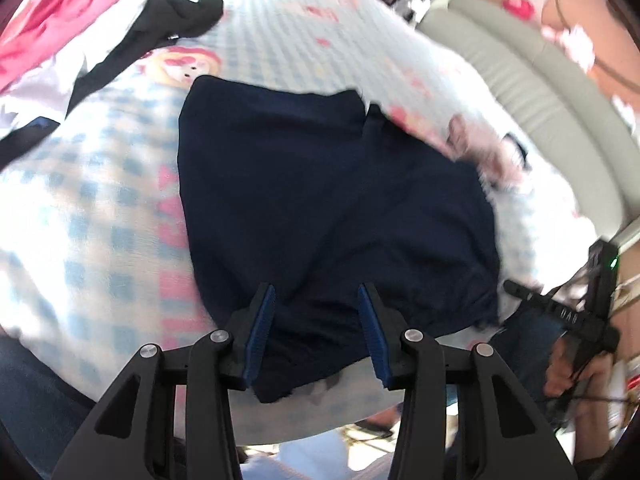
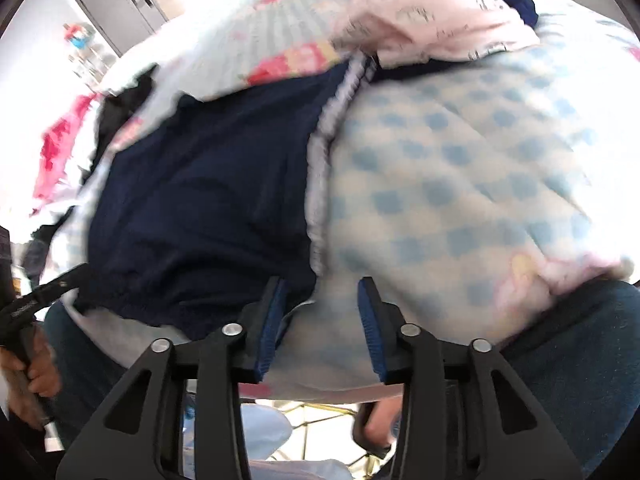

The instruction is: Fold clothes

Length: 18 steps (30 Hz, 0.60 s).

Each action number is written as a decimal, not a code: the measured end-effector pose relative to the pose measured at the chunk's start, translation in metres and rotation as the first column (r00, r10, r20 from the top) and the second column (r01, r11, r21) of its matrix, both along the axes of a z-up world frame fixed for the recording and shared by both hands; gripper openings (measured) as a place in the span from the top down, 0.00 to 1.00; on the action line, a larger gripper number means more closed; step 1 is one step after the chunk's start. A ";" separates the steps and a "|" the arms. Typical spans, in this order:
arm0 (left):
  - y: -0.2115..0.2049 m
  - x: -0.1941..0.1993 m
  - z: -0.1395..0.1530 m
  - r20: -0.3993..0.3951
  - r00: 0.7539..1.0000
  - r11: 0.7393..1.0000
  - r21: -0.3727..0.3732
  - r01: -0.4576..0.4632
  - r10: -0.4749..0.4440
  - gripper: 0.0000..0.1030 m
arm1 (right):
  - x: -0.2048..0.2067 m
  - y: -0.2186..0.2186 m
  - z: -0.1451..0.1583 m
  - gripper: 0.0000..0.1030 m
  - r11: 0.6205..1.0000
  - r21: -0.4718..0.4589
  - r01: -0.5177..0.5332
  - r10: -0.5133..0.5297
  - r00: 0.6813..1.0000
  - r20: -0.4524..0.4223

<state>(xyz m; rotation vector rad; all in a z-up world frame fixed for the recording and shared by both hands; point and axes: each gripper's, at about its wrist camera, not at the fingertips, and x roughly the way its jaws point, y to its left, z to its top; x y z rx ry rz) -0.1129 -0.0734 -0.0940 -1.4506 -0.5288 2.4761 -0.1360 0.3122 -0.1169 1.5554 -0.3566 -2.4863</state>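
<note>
Ribbed blue pads line the left gripper (image 1: 316,332), jaws parted about halfway over the gathered hem of a dark navy garment (image 1: 328,184), gripping nothing. Garment lies flat at frame centre on a blue-checked quilted bed cover (image 1: 92,200). Right gripper (image 2: 320,328) jaws likewise half parted and empty, beside the garment's pale ruffled edge. Pink clothes (image 1: 60,12) heaped upper left.

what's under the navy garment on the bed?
The navy blue garment lies flat on a blue-and-white checked blanket, which shows around its left, near and right edges. A pink patterned cloth overlaps its far corner. Anything beneath its middle is covered.
</note>
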 end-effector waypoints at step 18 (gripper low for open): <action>-0.044 0.020 -0.020 0.054 0.986 0.977 0.139 -0.163 0.156 0.55 | 0.006 0.000 -0.020 0.48 0.985 -0.169 -0.019 0.026 0.999 0.041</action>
